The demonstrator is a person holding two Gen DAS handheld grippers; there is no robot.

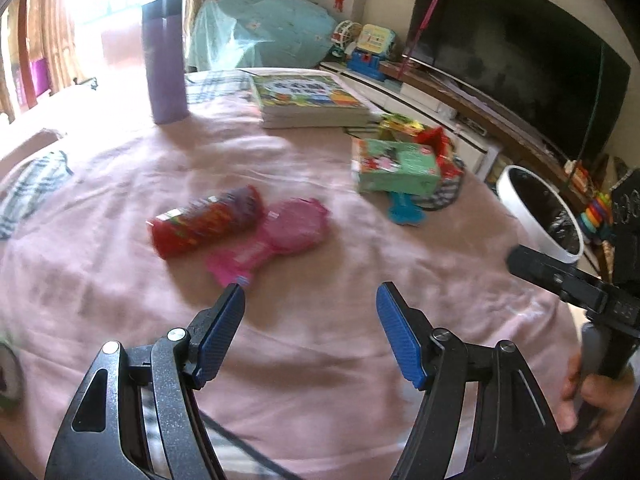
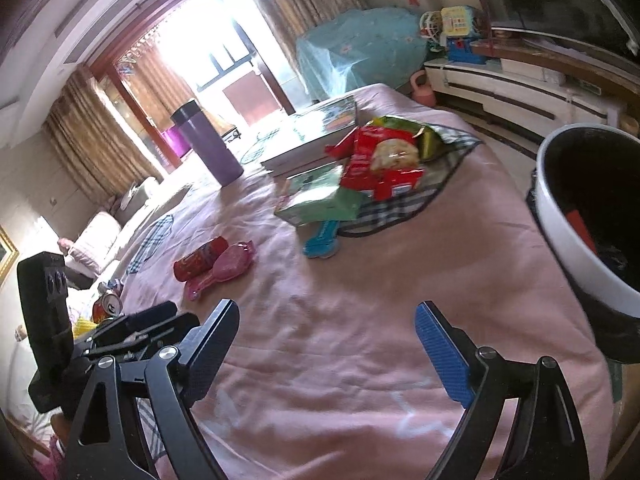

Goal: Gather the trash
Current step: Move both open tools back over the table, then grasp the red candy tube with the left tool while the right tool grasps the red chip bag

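- The left tongs point(image 1: 310, 294), with blue ribbed pads, stand released over the pink cloth-covered counter point(image 1: 320, 360), nothing between the pads
- The right tongs point(image 2: 326, 314) are spread wide with nothing between them, above bare pink cloth near the counter's near edge
- A red crumpled snack wrapper point(image 1: 206, 220) lies in the middle of the counter, touching a pink plastic wrapper point(image 1: 276, 236) just beside it; the tip of the left tongs' left pad is close to the pink wrapper's near end
- Toward the counter's right edge a green cardboard box point(image 1: 394, 166) rests partly on a blue flat plastic piece point(image 1: 404, 208) and a checked cloth point(image 2: 400, 204)
- On that checked cloth lie a red snack bag point(image 2: 380, 160) and a green foil bag point(image 2: 424, 134), behind the green box
- A white round bin with a black liner point(image 2: 560, 216) stands just off the counter's right edge; something red lies inside it
- A tall purple tumbler with a dark lid point(image 1: 165, 60) stands upright near the far edge, with a stack of colourful books point(image 1: 308, 98) to its right
- A red drink can point(image 2: 108, 306) sits at the counter's left edge, behind the left tool
- A person's hand point(image 1: 592, 396) grips the right tool's handle
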